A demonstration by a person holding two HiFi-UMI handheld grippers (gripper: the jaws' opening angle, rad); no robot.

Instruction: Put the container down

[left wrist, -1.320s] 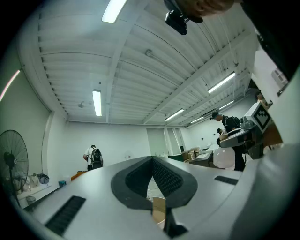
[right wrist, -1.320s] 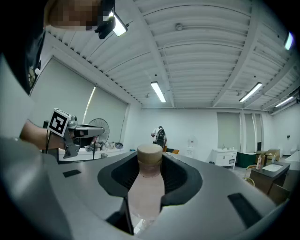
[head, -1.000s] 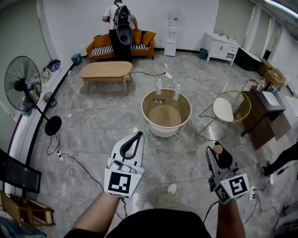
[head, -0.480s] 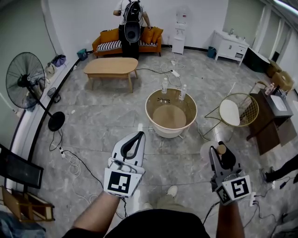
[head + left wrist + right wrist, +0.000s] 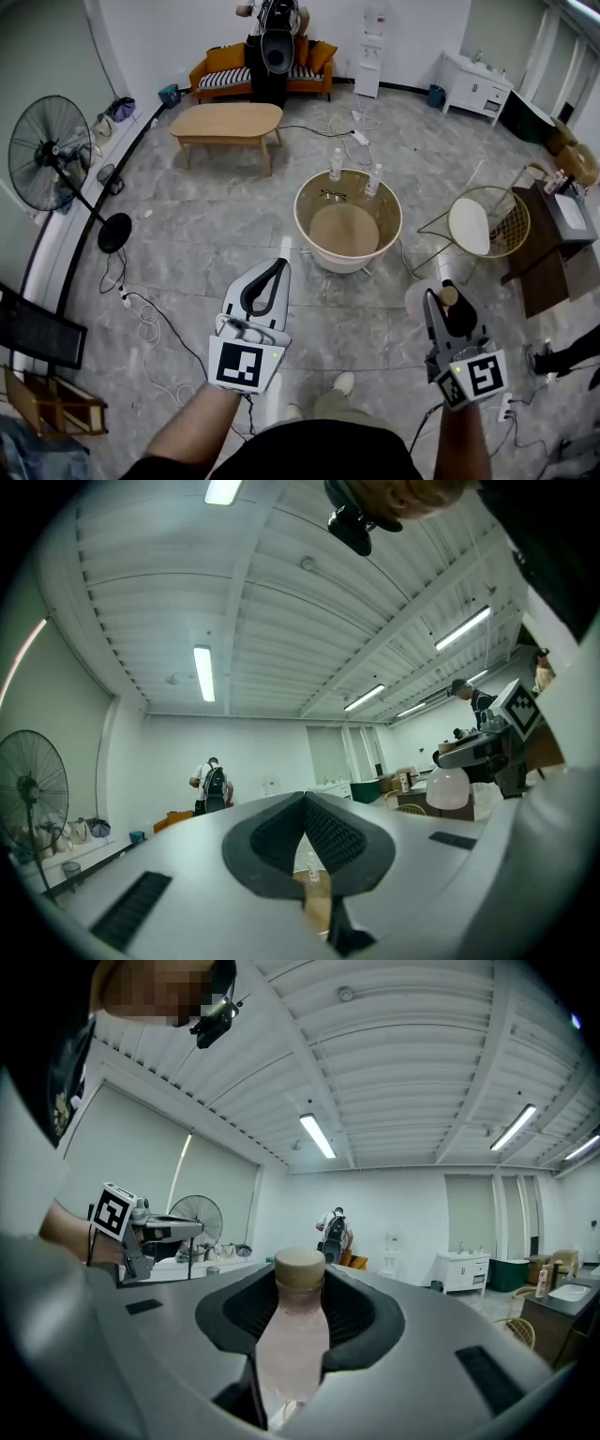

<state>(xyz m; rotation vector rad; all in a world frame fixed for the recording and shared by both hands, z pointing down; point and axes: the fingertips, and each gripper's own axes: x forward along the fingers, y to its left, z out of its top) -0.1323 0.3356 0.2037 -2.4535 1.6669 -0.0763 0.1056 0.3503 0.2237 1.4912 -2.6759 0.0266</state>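
Head view: you are looking down on both tools, held out side by side over the grey marble floor [image 5: 187,244], well apart from each other.
Left gripper [image 5: 277,268]: yours is clenched. The left gripper view shows the dark pads meeting at the tip, with nothing caught between them.
Right gripper [image 5: 444,302]: yours is grasping the container [image 5: 292,1335], with a pad pressed on each side of it.
Container: a clear bottle with a tan cap. It stands upright in your right tool, cap poking up above the jaw tips, body hanging down between the pads. It is held in the air over the floor and rests on nothing.
Round table [image 5: 302,225]: it sits ahead of you, beyond both tools and roughly between them. It has a cream raised rim and a tan top.
On that table: two small bottles [image 5: 336,165] stand at its far edge, with a pair of glasses [image 5: 325,195] lying near them.
To your left: a standing fan [image 5: 42,159] and loose cables [image 5: 141,323] on the floor.
To your right: a wire chair [image 5: 483,225] with a white seat.
Far end of the room: a wooden coffee table [image 5: 228,120], an orange sofa [image 5: 220,70] and a person [image 5: 274,33] standing at it.
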